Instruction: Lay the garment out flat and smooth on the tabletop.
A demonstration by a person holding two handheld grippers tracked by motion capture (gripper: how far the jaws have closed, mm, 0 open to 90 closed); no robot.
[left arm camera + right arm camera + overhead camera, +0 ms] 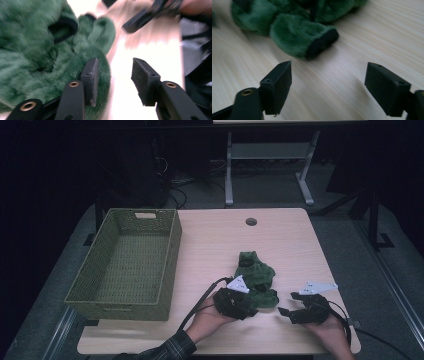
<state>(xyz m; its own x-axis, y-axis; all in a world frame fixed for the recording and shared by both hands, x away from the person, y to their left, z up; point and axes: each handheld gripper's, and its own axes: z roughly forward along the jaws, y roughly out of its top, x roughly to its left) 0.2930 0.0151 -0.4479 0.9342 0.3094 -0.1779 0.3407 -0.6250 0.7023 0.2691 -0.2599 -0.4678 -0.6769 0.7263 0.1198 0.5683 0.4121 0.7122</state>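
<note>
Left gripper [245, 301], held in the person's left hand [210, 320], is hovering at the near edge of the green plush garment [256, 279]; its jaws are standing partly apart, one pad [90, 79] lying against the fur, with bare table between the pads and nothing clamped. At far left, a green woven basket [170, 270] is sitting on the wooden table [215, 240], well apart from the garment. The garment is lying crumpled near the table's centre front, its dark-cuffed end [322, 43] pointing toward the right gripper [286, 311]. That gripper is resting low just beside the garment, jaws spread wide over bare wood, gripping nothing.
</note>
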